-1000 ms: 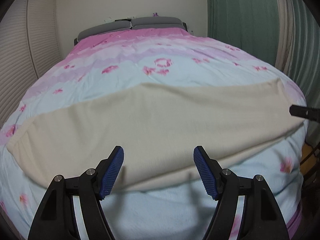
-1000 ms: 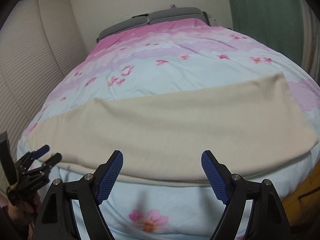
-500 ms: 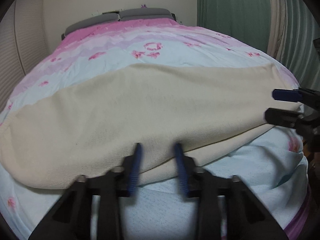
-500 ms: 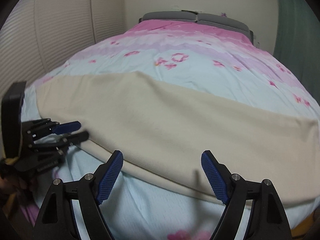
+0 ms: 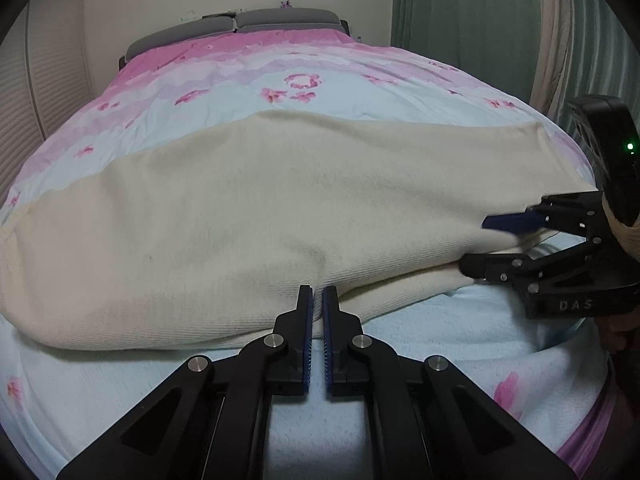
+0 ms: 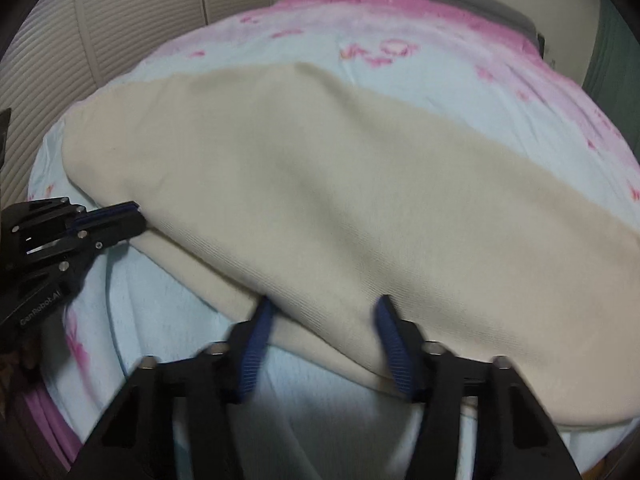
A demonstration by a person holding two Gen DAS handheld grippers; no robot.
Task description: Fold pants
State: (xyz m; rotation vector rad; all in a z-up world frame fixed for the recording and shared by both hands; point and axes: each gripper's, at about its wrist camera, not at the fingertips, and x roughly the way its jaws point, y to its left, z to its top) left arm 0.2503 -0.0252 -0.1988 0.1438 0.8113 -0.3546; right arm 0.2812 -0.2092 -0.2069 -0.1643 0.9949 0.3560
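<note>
Cream knit pants [image 5: 248,208] lie flat across the near end of the bed, also shown in the right wrist view [image 6: 360,200]. My left gripper [image 5: 318,300] is shut on the pants' near edge. My right gripper [image 6: 324,320] is open, with its blue pads either side of the near edge further right. It also shows in the left wrist view [image 5: 484,246], open around the cloth edge. The left gripper shows in the right wrist view [image 6: 136,216], closed at the cloth's left edge.
The bed carries a pink and pale blue flowered duvet [image 5: 280,80] with grey pillows [image 5: 240,24] at the head. Slatted closet doors [image 6: 100,40] stand to the left, green curtains [image 5: 472,32] to the right.
My left gripper moved in and closed on the pants' near edge. My right gripper swung in to the pants' edge and its fingers have narrowed around it.
</note>
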